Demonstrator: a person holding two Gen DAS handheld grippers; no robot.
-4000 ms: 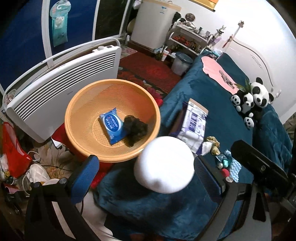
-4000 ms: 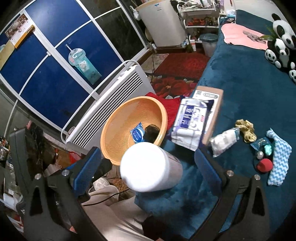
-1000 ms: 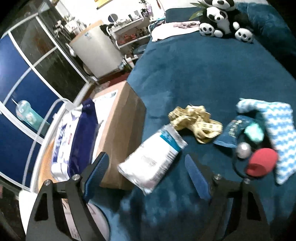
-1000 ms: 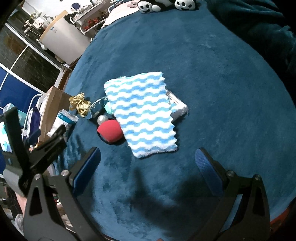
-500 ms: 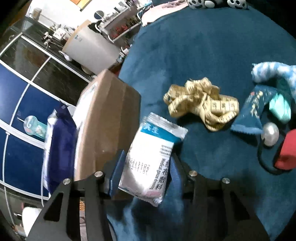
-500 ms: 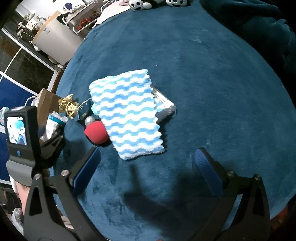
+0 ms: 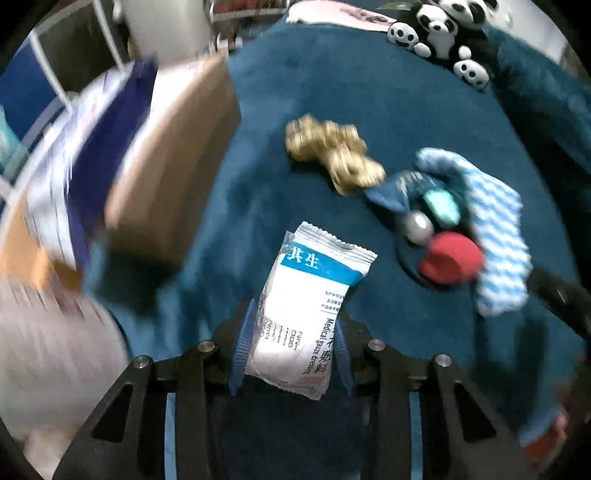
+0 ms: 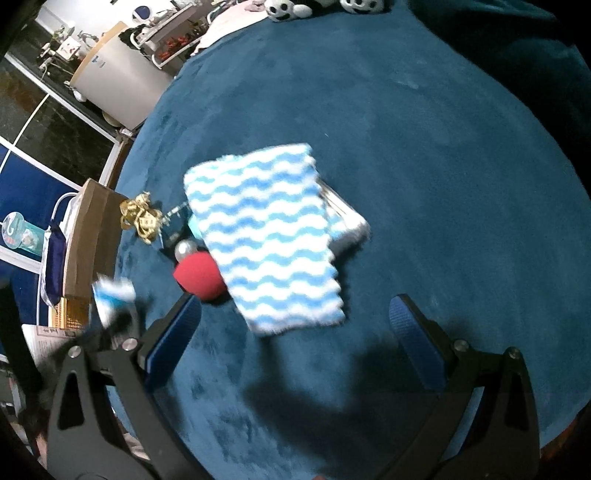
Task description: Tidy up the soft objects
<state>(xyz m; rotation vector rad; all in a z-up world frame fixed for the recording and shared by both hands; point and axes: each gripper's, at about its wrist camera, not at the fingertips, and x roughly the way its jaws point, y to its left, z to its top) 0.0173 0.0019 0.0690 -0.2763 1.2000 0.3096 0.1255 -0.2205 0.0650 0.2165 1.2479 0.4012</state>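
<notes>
The left gripper [image 7: 291,354] has its blue pads pressed against the lower half of a white gauze packet [image 7: 308,314]; the jaws have just been closing and now clamp it from both sides. The packet's bottom seam hangs just past the pads toward the camera, and its sides are hidden behind the fingers there. Its long axis runs straight out along the jaws, the blue-banded end pointing away and tilted slightly right. On the blue band stand white Chinese characters; down the right edge runs "Medical gauze dressing", partly cut off, and near the left pad a stamped number that looks like "20211102".

Beyond the packet's far end and to the right lie a red ball [image 7: 450,258], a silver bead [image 7: 417,225], a yellowish crumpled tangle [image 7: 332,155] and a blue-and-white wavy cloth [image 7: 495,236], all on the teal blanket [image 7: 369,92]. Left of the jaws a brown cardboard box [image 7: 173,173] is smeared by motion blur; its print cannot be read. Far ahead sit panda plush toys [image 7: 439,33].

The right gripper [image 8: 295,339] stands wide apart with nothing between its pads, the wavy cloth just ahead of them.
</notes>
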